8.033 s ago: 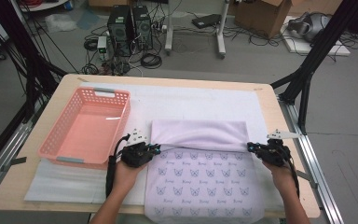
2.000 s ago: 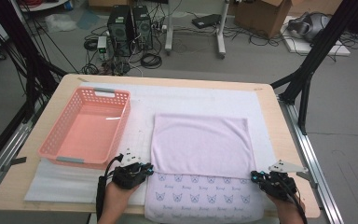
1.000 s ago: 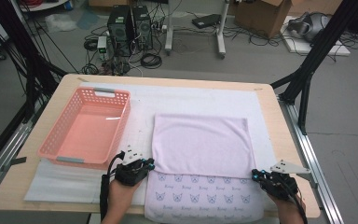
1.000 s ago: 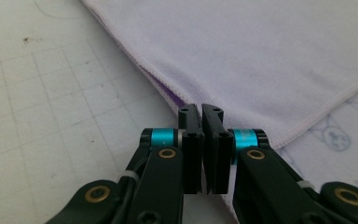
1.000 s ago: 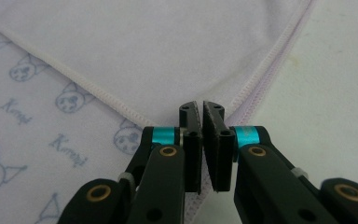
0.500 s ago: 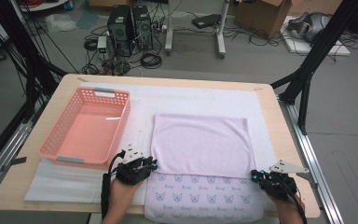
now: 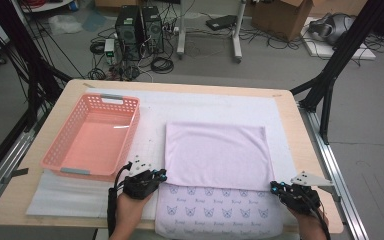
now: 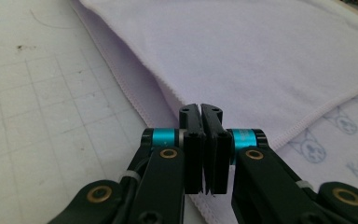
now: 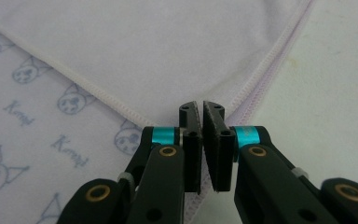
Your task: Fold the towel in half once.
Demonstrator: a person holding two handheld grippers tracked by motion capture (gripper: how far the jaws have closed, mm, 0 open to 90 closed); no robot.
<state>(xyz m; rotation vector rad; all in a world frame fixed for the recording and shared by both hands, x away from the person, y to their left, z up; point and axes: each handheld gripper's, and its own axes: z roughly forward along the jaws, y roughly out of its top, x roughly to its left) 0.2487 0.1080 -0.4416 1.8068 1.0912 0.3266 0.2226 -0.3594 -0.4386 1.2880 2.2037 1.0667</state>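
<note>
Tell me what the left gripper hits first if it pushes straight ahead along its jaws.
Probably the folded-over plain flap of the lilac towel: the left gripper, jaws shut, points at that flap's near corner. Height above the cloth is hard to judge.

Black fingers with turquoise collars, brass screws, black cables.
</note>
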